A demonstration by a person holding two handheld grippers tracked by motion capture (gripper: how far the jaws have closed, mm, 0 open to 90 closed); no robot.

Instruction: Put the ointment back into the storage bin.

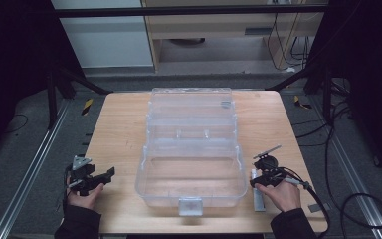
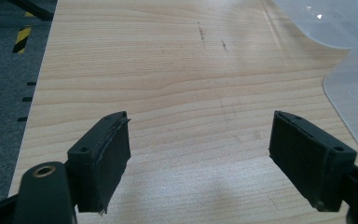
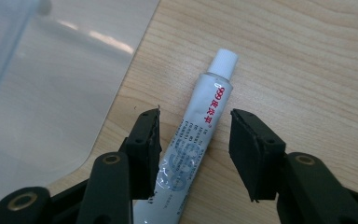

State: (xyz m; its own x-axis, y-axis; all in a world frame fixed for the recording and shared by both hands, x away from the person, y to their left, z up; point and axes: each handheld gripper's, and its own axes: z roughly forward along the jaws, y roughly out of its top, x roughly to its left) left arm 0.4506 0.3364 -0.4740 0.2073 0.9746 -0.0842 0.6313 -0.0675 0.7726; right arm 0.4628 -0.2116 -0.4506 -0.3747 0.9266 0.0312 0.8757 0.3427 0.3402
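Wooden table [image 1: 124, 149], right hand [image 1: 281, 191] lowered over tube [image 3: 200, 130]

Clear plastic box [image 1: 191, 149] mid-table [image 1: 124, 124], left tongs [image 1: 102, 178] beside it, right tongs [image 1: 256, 180] over tube [image 1: 258, 196]

sleeves [image 1: 79, 222]: dark | fingers [image 3: 144, 149]: black, brass rivets | cable [image 1: 328, 196]: black | left gripper [image 1: 90, 178]: grey three-cornered plate

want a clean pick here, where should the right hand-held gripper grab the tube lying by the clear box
Grip the tube across its flat mid-body, coming from above. It lies flat on the table, so only its long sides are free; the right hand-held gripper already straddles them, pads not yet pressing.
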